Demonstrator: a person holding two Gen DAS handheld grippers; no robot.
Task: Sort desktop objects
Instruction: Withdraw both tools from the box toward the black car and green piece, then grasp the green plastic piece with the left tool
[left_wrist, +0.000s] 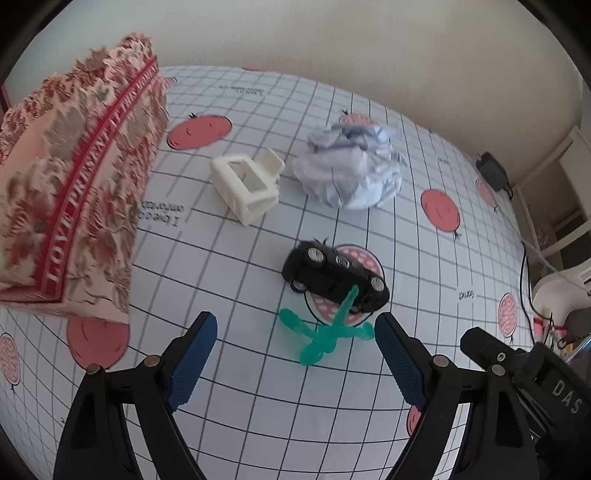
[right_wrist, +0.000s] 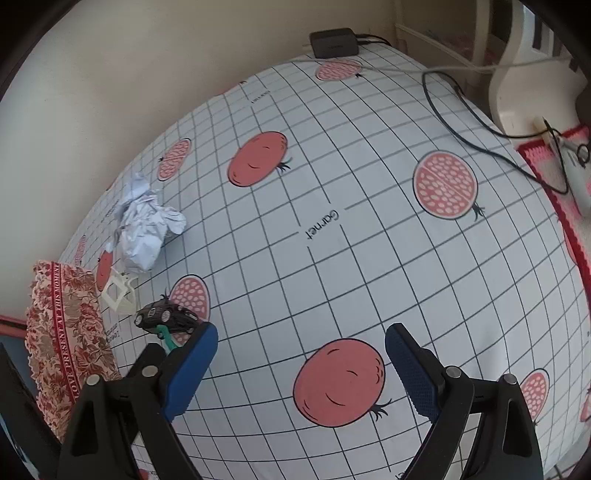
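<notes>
Desktop objects sit just ahead of the left gripper (left_wrist: 295, 354), whose ribbed blue pads are spread wide, gripping nothing. Between its tips lies a rubbery green stick figure (left_wrist: 325, 332), touching a glossy black toy car (left_wrist: 334, 275). Farther out: a boxy white plastic piece (left_wrist: 245, 184), crumpled paper ball (left_wrist: 351, 170), and a floral box (left_wrist: 74, 192) off left. Right gripper (right_wrist: 301, 354) is spread too, empty over the checked tablecloth (right_wrist: 369, 258).
</notes>
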